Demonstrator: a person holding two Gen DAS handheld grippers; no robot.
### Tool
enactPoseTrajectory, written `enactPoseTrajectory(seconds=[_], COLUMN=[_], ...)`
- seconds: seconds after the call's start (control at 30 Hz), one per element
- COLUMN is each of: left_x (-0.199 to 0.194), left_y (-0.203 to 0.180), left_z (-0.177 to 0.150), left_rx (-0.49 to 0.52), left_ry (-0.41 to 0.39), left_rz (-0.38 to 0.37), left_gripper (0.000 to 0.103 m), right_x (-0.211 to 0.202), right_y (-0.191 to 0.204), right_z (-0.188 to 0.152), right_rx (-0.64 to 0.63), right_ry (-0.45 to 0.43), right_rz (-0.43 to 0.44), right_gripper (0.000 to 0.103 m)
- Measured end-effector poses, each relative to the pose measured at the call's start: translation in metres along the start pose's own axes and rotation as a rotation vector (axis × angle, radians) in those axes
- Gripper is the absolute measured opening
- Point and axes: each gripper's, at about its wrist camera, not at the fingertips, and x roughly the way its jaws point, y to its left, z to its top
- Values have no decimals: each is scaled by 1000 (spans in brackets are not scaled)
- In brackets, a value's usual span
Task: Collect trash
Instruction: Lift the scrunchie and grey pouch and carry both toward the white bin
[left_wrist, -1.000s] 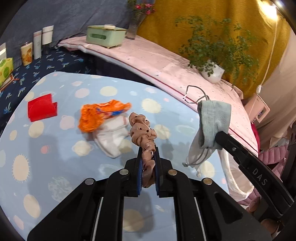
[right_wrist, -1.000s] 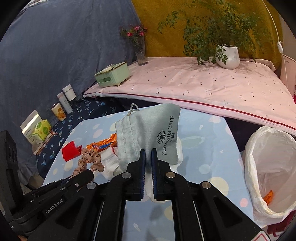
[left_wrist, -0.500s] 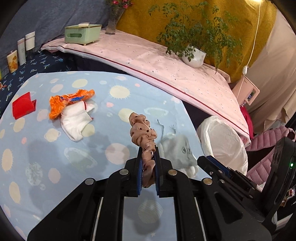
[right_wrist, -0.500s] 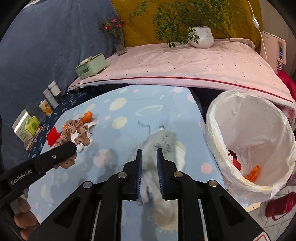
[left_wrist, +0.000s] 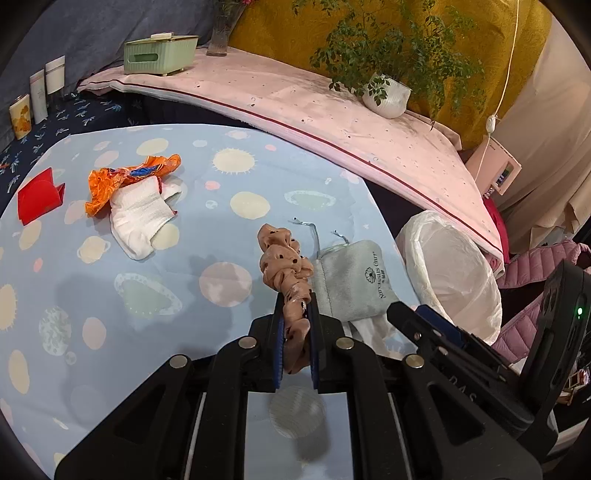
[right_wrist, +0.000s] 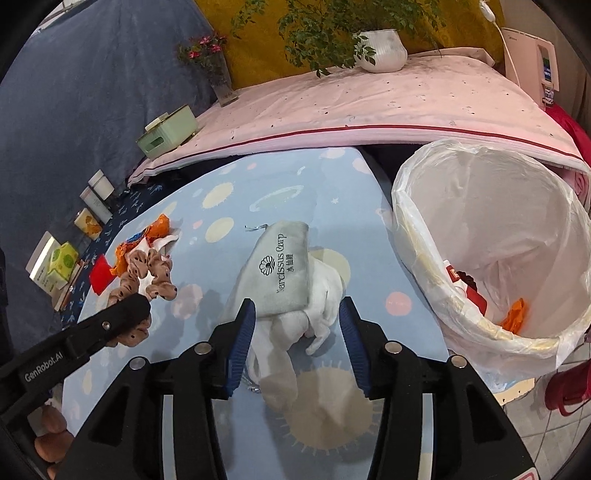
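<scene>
Light-blue tablecloth (left_wrist: 110, 295) w/ sun & planet print covers the work surface; behind it a pink-covered ledge (left_wrist: 295, 107) carries a green tissue box (left_wrist: 159, 53) and a potted plant (left_wrist: 386, 94). The cloth's right edge runs right next to the white-lined trash bin (right_wrist: 491, 236), which stands below table level w/ its mouth open; red and orange scraps lie at its bottom.

Left gripper (left_wrist: 294, 325) is clamped on a tan dotted scrunchie (left_wrist: 284, 262), held up above the cloth near the right edge. Right gripper (right_wrist: 297, 325) has its jaws spread wide, nothing between them; just beyond lies a grey drawstring pouch (right_wrist: 284, 266) printed "Narcissus Carp", flat on a white sock (right_wrist: 321, 299), both close to the bin-side edge.

Far-left part of the table: orange wrapper (left_wrist: 125, 177) partly on another white sock (left_wrist: 138, 214), red folded card (left_wrist: 37, 195) just beside the left edge. Mid-table between that cluster and the pouch is bare cloth, so open room for moving there. Small containers (left_wrist: 37, 96) line a dark-blue floral surface beyond the left edge.
</scene>
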Motion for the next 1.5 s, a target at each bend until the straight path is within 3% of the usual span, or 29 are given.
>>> enactPoseTrajectory(seconds=[0.13, 0.2, 0.33, 0.37, 0.73, 0.93, 1.1, 1.27, 1.5], left_x=[5, 8, 10, 11, -3, -7, -3, -1, -1], left_y=[3, 4, 5, 4, -14, -17, -15, -15, -9], left_z=[1, 2, 4, 5, 19, 18, 12, 8, 7], left_rx=[-2, -2, -1, 1, 28, 30, 24, 22, 12], left_ry=[6, 10, 11, 10, -29, -34, -18, -9, -10], left_rz=[8, 13, 17, 17, 12, 13, 14, 11, 13], left_gripper=[10, 10, 10, 10, 10, 10, 10, 10, 10], right_x=[13, 18, 21, 19, -9, -1, -1, -6, 1], right_y=[1, 2, 6, 7, 23, 14, 2, -3, 0], right_z=[4, 4, 5, 6, 31, 11, -5, 2, 6], right_rx=[4, 1, -17, -21, -57, -54, -30, -13, -26], right_ry=[21, 27, 36, 32, -27, 16, 33, 5, 16], right_rz=[7, 11, 23, 30, 95, 64, 44, 32, 29], right_gripper=[47, 41, 11, 9, 8, 8, 17, 29, 30])
